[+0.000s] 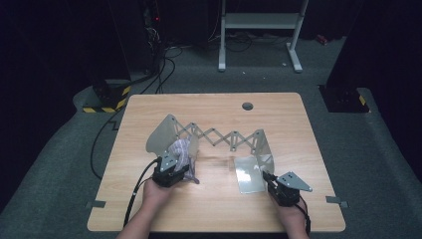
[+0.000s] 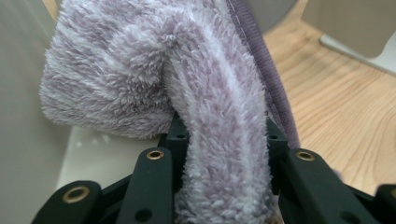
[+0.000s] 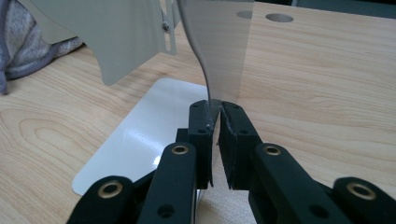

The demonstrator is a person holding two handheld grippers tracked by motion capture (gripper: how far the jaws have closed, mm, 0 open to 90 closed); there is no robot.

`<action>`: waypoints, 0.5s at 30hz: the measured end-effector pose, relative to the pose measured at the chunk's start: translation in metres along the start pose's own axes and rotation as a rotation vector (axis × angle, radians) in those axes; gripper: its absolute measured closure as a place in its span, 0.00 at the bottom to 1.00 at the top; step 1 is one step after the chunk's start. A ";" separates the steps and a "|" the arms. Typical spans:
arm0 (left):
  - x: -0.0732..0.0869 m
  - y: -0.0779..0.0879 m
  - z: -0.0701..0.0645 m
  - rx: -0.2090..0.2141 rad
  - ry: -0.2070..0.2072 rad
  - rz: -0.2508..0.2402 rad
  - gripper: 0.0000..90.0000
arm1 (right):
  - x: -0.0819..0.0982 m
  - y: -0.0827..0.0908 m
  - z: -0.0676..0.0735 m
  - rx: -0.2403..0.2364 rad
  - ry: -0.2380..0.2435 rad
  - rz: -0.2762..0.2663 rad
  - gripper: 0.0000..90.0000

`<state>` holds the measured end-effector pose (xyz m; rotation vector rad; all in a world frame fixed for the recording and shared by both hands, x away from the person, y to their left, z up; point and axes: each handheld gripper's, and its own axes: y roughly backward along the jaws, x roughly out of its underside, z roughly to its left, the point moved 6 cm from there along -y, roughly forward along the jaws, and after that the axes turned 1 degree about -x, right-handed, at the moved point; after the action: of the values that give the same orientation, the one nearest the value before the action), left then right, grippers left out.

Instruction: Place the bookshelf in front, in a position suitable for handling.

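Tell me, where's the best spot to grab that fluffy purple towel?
Grip the towel at a bunched fold, coming from the person's side. The left gripper pinches such a thick ridge: the pile is soft, and the rack's left plate blocks the far side.

The fuzzy towel (image 2: pixel 140 70) is lilac with white stripes, the folding rack (image 1: pixel 219 135) pale grey – table (image 1: pixel 214 209) light wood grain, black grippers.
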<state>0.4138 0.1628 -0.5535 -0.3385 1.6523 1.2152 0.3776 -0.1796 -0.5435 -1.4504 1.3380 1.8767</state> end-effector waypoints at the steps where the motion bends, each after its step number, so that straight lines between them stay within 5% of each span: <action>1: 0.000 0.000 0.000 0.000 0.000 0.000 0.73 | 0.000 0.000 0.000 0.000 0.000 0.000 0.93; 7: -0.012 0.009 0.002 -0.005 -0.001 -0.047 0.73 | 0.001 0.000 0.000 -0.003 0.001 0.001 0.93; 15: -0.066 0.040 0.005 -0.018 -0.015 -0.187 0.73 | 0.001 0.000 0.000 -0.007 -0.002 0.004 0.92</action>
<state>0.4177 0.1642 -0.4761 -0.4831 1.5599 1.0904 0.3771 -0.1794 -0.5447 -1.4503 1.3360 1.8859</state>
